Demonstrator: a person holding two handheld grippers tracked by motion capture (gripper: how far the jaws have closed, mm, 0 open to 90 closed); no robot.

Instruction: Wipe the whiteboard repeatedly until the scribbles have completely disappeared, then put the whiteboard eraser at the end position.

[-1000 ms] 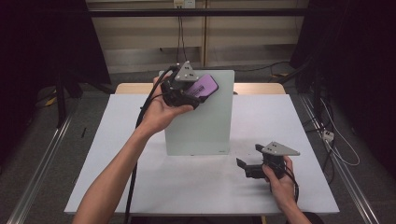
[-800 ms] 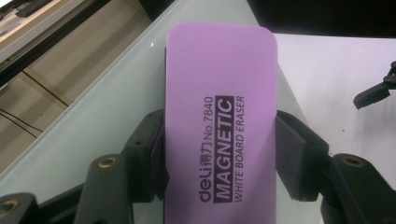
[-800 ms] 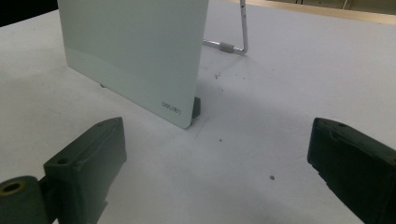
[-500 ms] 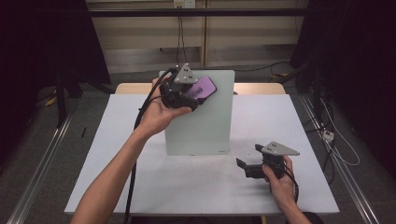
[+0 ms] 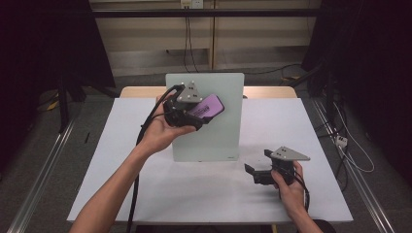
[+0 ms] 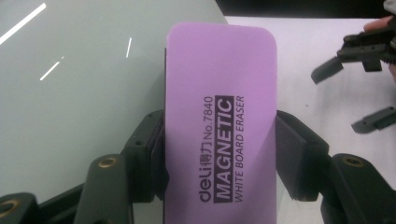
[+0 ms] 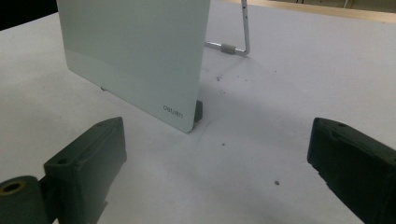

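Up at about 11 o'clock from the table's middle, our left gripper (image 5: pixel 192 114) is clamped on the purple eraser (image 5: pixel 206 107), both jaws pressed against its long sides so it sits snug between them. From the left gripper view we can read "MAGNETIC WHITE BOARD ERASER" on the eraser (image 6: pixel 222 121), and it's held flat right in front of the pale green whiteboard (image 6: pixel 79 88), though we can't tell if it's actually touching the surface. That whiteboard (image 5: pixel 209 126) stands upright near the centre of the white table (image 5: pixel 121 194), propped on a metal wire stand (image 7: pixel 238 32) behind it. Over at 4 o'clock, our right gripper (image 5: pixel 257 174) rests low at the table with jaws spread wide and nothing between them; its own view looks at the board's lower corner. Compared with a second ago, the eraser has slid a bit down and left across the board's top area, while the right gripper hasn't budged.
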